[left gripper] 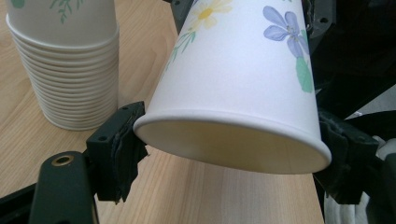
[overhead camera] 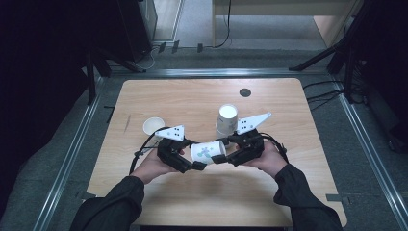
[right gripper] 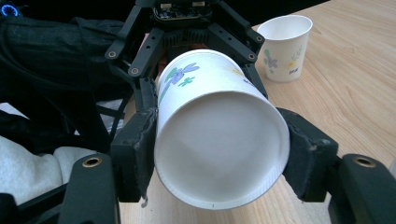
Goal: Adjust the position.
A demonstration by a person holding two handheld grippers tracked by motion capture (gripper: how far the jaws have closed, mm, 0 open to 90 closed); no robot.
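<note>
A white paper cup [overhead camera: 208, 151] printed with flowers lies sideways above the wooden table [overhead camera: 288, 159], held between both grippers. My left gripper [overhead camera: 193, 163] is shut on the end with the open mouth; in the left gripper view its pads [left gripper: 122, 144] press the rolled rim of the cup [left gripper: 243, 88]. My right gripper [overhead camera: 222, 157] is shut on the other end, and in the right gripper view the cup's flat base [right gripper: 219, 144] faces the camera between the pads [right gripper: 306, 154]. The left gripper [right gripper: 187, 28] shows beyond it.
An upside-down stack of matching cups [overhead camera: 226, 120] [left gripper: 65, 70] stands just behind the grippers. A single upright cup [overhead camera: 154, 126] [right gripper: 285, 46] sits to the left. A dark round grommet [overhead camera: 245, 92] is set into the far part of the table. Dark stands flank the table.
</note>
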